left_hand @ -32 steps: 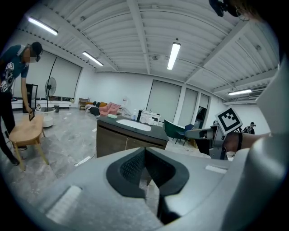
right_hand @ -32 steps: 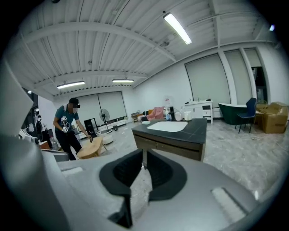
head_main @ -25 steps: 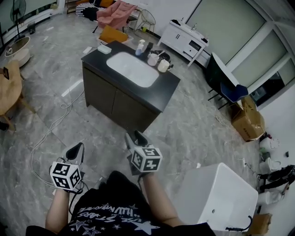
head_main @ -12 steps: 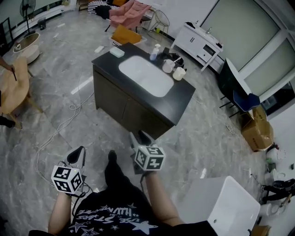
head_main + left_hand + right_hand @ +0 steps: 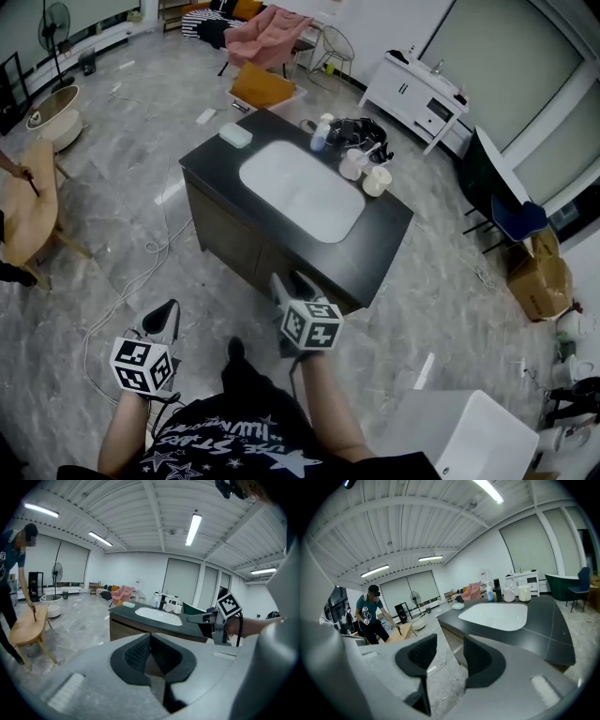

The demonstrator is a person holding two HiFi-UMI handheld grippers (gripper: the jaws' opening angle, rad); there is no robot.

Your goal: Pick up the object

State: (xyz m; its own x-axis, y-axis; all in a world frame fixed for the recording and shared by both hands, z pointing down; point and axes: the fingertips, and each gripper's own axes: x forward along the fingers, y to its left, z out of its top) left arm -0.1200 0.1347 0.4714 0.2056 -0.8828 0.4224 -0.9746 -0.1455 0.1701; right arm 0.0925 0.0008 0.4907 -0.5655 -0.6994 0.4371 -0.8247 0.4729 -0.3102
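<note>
Grey marble floor [image 5: 112, 216] surrounds the work area, and nothing has been picked up. Nearest the person, the left tool [image 5: 167, 309] has its jaws together with nothing between them. The right tool [image 5: 289, 281] has its jaws apart and empty. Both hang in the air short of the near edge of the black stone tabletop [image 5: 384, 253], touching nothing.

Judgement: the task is at the approach stage, with reach, grasp and lift all left to do.

Beyond the tabletop's rounded white basin [image 5: 300, 202], along the far edge, stand a pale green rectangular block [image 5: 236, 136], a white-and-blue bottle [image 5: 322, 131], two white cups [image 5: 378, 181] and a black bundle [image 5: 356, 131]. Which of these is the object cannot be told. All lie well apart from both tools.
</note>
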